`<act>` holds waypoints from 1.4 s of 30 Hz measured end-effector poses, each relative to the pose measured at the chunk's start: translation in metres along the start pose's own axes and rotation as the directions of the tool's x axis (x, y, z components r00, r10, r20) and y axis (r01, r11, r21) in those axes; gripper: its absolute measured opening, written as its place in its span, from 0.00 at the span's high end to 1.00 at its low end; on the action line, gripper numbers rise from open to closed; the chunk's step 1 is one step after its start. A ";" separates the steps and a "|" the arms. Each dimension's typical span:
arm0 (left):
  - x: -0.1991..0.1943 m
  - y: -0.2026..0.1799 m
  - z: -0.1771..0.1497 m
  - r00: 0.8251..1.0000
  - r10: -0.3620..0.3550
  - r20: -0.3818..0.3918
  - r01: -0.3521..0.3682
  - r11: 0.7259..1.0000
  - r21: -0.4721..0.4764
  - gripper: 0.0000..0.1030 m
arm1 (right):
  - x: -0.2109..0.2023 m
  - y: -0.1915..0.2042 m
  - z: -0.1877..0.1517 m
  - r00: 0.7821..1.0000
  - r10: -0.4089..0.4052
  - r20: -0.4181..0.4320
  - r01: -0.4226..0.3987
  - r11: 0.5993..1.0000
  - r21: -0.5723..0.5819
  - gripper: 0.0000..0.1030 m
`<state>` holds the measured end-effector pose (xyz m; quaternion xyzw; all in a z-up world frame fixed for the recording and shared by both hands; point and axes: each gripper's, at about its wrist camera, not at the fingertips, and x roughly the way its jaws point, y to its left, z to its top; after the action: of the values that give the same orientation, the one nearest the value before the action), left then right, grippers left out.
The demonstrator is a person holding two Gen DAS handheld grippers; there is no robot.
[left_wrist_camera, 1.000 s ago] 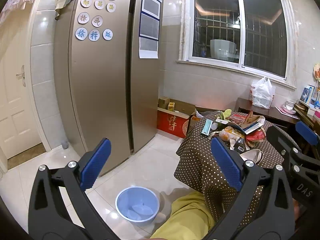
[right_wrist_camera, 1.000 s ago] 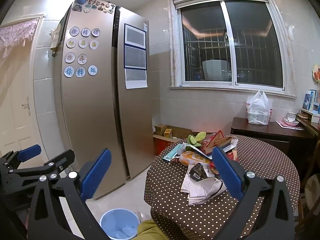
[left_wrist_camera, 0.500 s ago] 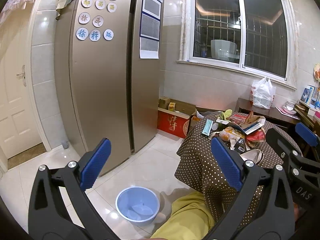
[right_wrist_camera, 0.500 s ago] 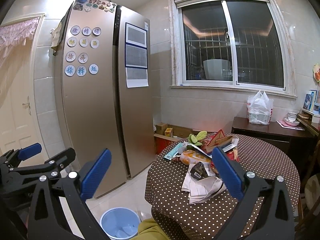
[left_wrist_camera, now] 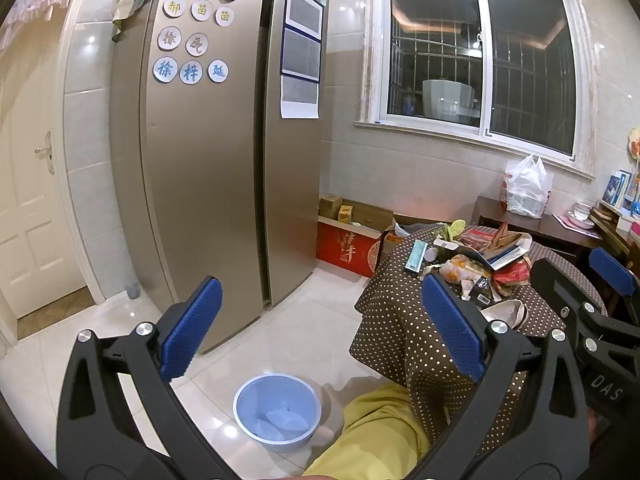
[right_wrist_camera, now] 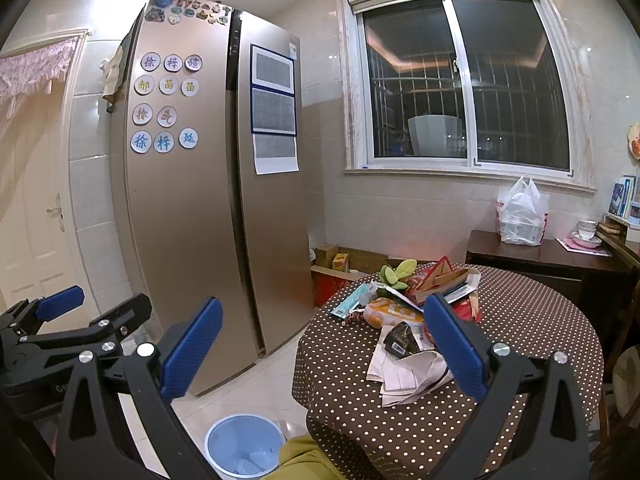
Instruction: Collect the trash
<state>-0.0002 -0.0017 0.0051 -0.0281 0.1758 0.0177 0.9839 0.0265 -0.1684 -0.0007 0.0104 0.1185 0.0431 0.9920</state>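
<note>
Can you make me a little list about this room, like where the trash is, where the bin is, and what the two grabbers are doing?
trash: pile of wrappers and papers on the round table
table cover: brown cloth with white dots
bin: blue bin on the floor beside the table, a few scraps inside
left gripper: open, holding nothing
right gripper: open, holding nothing
nearby: tall fridge, white plastic bag on the side cabinet
person: only a yellow-clad knee shows

Right gripper [right_wrist_camera: 320,348] edged slightly right, left gripper [left_wrist_camera: 320,334] seemingly nudged too, nothing else moved
</note>
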 end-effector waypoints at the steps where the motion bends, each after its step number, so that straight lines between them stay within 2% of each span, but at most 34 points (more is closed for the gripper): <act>1: 0.000 0.000 0.000 1.000 -0.001 -0.001 0.001 1.000 -0.002 0.05 | 0.000 0.000 0.000 1.000 0.001 -0.001 -0.001 1.000 0.002 0.04; 33: 0.003 -0.006 -0.003 1.000 0.008 -0.020 -0.008 1.000 0.002 0.05 | 0.004 -0.002 -0.001 1.000 -0.008 -0.021 0.008 1.000 0.003 0.04; 42: 0.007 -0.005 -0.002 0.999 0.004 -0.037 -0.004 1.000 0.003 0.06 | 0.009 -0.005 -0.003 0.999 -0.009 -0.048 0.010 1.000 0.020 0.04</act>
<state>0.0060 -0.0066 0.0015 -0.0266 0.1939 0.0189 0.9805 0.0350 -0.1724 -0.0055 0.0187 0.1427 0.0373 0.9889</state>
